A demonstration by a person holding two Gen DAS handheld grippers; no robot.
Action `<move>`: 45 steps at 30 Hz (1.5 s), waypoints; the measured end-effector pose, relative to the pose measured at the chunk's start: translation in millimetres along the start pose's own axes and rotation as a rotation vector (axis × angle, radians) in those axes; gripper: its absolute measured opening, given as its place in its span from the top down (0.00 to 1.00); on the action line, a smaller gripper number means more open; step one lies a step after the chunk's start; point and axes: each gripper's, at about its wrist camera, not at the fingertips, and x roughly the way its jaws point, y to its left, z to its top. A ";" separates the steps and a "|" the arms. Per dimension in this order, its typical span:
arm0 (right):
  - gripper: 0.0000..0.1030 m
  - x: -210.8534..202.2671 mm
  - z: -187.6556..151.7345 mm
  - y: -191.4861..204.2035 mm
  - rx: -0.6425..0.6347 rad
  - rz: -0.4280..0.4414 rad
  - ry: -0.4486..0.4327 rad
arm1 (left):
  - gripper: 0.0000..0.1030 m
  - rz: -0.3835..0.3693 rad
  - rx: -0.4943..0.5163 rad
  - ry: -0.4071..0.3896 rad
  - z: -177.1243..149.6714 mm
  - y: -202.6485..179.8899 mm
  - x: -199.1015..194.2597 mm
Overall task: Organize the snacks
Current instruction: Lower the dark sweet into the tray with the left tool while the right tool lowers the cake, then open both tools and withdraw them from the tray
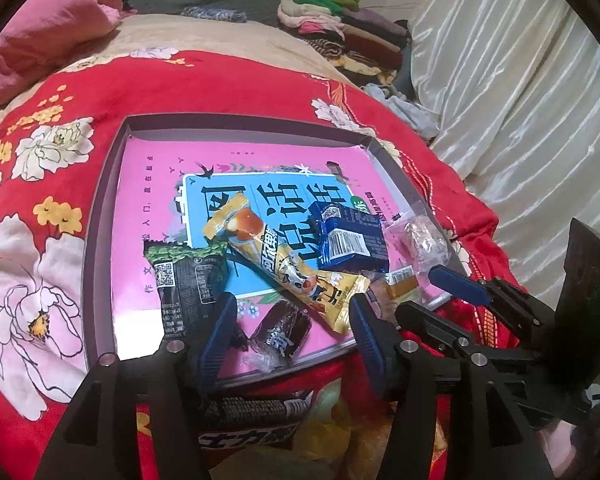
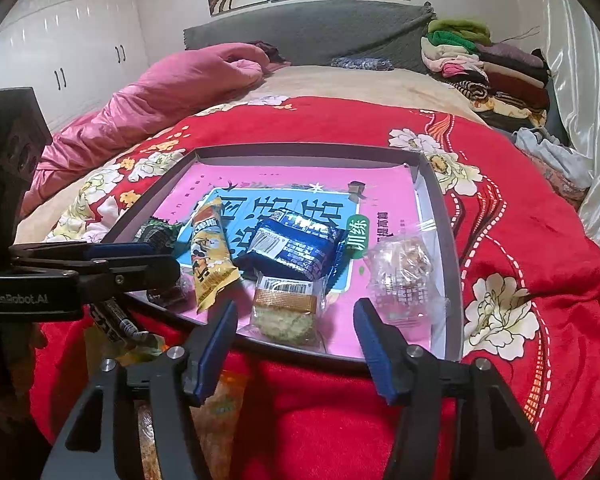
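L hand-held gripper (image 1: 294,320) apart, R hand-held gripper (image 2: 296,334) apart, both at tray (image 2: 440,196) near edge, far half bare.

Both wrist cameras look steeply down along their gripper fingers, close above the near rim of the snack tray (image 1: 100,216) (image 2: 440,208) on the bed, sharing it.

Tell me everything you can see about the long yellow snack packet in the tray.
The long yellow snack packet is a glossy, sealed plastic wrapper with cartoon print and crimped ends. It lies flat and diagonal in the shallow grey tray, one end overlapping the black and green packet, beside the blue packet. Neither gripper touches it.
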 end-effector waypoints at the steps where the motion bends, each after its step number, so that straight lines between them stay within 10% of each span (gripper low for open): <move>1: 0.39 -0.7 -0.1 -0.4 0.002 -0.002 -0.001 | 0.39 0.002 0.002 -0.001 0.1 -0.5 -0.7; 45: 0.28 -35.3 3.2 23.5 -0.049 0.023 -0.065 | 0.27 0.023 -0.073 -0.043 -0.1 53.5 -65.5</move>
